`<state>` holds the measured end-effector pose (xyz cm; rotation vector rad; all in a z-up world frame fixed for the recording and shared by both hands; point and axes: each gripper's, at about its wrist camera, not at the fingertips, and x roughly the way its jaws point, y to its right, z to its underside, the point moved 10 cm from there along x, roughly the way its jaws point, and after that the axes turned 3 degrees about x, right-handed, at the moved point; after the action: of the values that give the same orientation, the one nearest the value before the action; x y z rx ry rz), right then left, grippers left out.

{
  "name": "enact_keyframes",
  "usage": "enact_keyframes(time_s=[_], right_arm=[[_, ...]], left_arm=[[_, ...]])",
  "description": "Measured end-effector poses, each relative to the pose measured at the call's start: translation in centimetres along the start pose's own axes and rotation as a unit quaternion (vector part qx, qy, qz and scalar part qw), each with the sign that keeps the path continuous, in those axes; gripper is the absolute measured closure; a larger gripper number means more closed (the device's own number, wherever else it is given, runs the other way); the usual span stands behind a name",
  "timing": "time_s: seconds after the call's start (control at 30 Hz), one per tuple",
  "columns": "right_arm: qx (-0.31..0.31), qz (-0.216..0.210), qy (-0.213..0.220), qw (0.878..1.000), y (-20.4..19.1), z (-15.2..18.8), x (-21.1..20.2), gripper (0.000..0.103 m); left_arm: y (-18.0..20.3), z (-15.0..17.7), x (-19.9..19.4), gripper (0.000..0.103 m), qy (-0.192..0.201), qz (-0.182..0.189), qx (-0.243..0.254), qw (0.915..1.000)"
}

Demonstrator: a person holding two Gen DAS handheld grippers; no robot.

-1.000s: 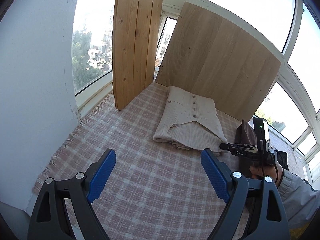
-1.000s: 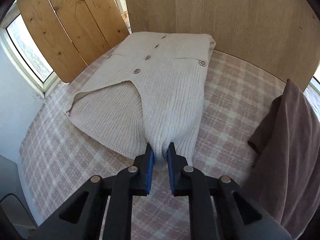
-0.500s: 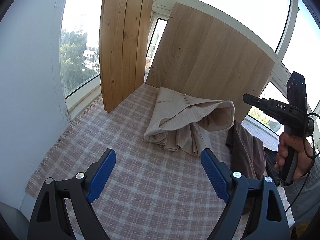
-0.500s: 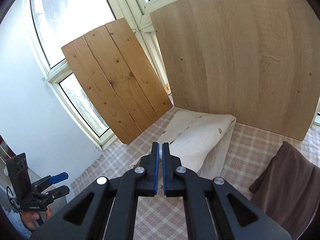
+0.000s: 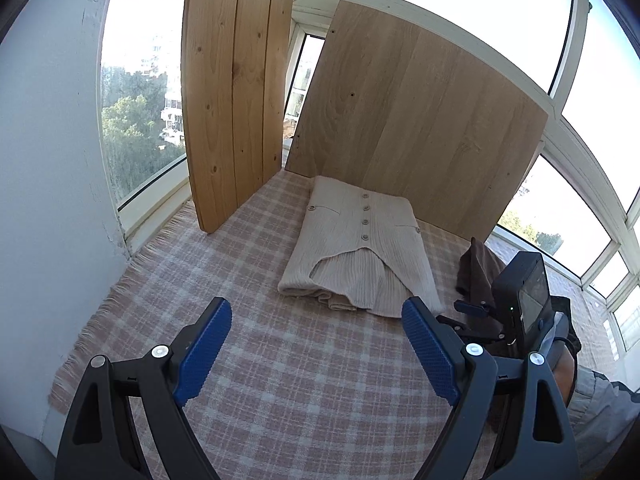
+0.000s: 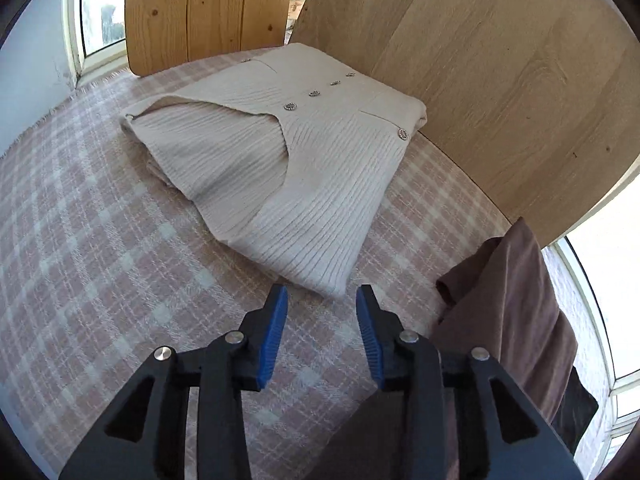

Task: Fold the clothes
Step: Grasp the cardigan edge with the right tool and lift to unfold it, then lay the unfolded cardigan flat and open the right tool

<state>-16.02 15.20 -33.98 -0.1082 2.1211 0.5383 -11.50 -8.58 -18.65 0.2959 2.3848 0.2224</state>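
A beige ribbed cardigan (image 5: 360, 252) with a row of buttons lies folded flat on the checked cloth, close to the wooden boards. In the right wrist view the cardigan (image 6: 288, 160) has its near corner just ahead of my right gripper (image 6: 322, 328), which is open and holds nothing. My left gripper (image 5: 316, 344) hovers wide open over the cloth, short of the cardigan's near edge and apart from it. The right gripper (image 5: 468, 308), held in a hand, shows in the left wrist view at the cardigan's right corner.
The pink checked cloth (image 5: 280, 380) covers the table. A pine plank panel (image 5: 232, 100) and a wide oak board (image 5: 420, 132) stand behind the cardigan. A brown garment (image 6: 508, 300) lies heaped at the right edge. Windows surround the table, and a white wall (image 5: 48, 160) stands on the left.
The right gripper, shut on the cardigan's near edge, lifted it high, then lowered it and let go. The cardigan now lies flat. The left gripper stayed open, barely moving.
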Motion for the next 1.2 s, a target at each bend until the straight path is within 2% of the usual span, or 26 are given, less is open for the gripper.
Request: enact_keyframes(time_s=[0.07, 0.13, 0.23, 0.27, 0.37, 0.4, 0.43, 0.47, 0.53, 0.6, 0.7, 0.8, 1.07, 1.2], right_arm=[[-0.068, 0.056, 0.022, 0.996, -0.6, 0.3, -0.1, 0.067], [-0.143, 0.111, 0.054, 0.982, -1.7, 0.0, -0.5, 0.060], [-0.168, 0.124, 0.056, 0.976, -2.5, -1.2, 0.9, 0.057], [-0.156, 0.112, 0.051, 0.980, -2.5, -1.8, 1.5, 0.057], [-0.080, 0.036, 0.039, 0.995, -1.6, -3.7, 2.5, 0.059], [-0.052, 0.010, 0.035, 0.998, -1.1, -4.3, 2.8, 0.075], [-0.029, 0.000, 0.032, 0.999, -0.2, -4.9, 3.0, 0.087], [-0.006, -0.011, 0.029, 1.000, 0.6, -5.4, 3.3, 0.091], [0.055, -0.049, 0.033, 0.997, 2.2, -6.2, 3.3, 0.094], [0.117, -0.082, 0.045, 0.989, 3.8, -6.8, 2.5, 0.095], [0.185, -0.122, 0.085, 0.971, 5.9, -7.8, -0.6, 0.095], [0.220, -0.153, 0.134, 0.954, 7.2, -8.7, -5.8, 0.095], [0.248, -0.203, 0.247, 0.914, 8.5, -8.0, -22.7, 0.095], [0.240, -0.198, 0.292, 0.905, 9.7, -7.3, -31.1, 0.100]], left_arm=[[-0.6, 0.0, -0.4, 0.016, 0.005, -0.005, -0.003, 1.0000], [-1.3, 0.5, -0.5, 0.016, -0.001, -0.008, -0.010, 0.9999], [-2.2, 1.5, -0.1, 0.016, -0.013, -0.013, -0.020, 0.9996], [-2.5, 1.8, 0.0, 0.016, -0.017, -0.015, -0.023, 0.9995], [-2.8, 2.0, 0.0, 0.016, -0.019, -0.017, -0.026, 0.9993], [-2.8, 2.0, 0.0, 0.016, -0.019, -0.018, -0.026, 0.9993], [-2.9, 2.0, 0.0, 0.016, -0.019, -0.018, -0.027, 0.9993], [-2.9, 2.0, 0.0, 0.016, -0.019, -0.019, -0.027, 0.9993], [-3.0, 2.0, -0.1, 0.016, -0.018, -0.019, -0.028, 0.9992], [-3.0, 1.9, 0.1, 0.016, -0.018, -0.018, -0.030, 0.9992], [-2.5, 1.5, 0.3, 0.016, -0.017, -0.013, -0.026, 0.9994], [-2.0, 1.0, 0.6, 0.016, -0.016, -0.007, -0.020, 0.9997], [-0.6, -0.9, 0.4, 0.016, -0.004, 0.013, -0.010, 0.9999], [0.4, -1.9, 0.0, 0.016, 0.005, 0.024, 0.000, 0.9997]])
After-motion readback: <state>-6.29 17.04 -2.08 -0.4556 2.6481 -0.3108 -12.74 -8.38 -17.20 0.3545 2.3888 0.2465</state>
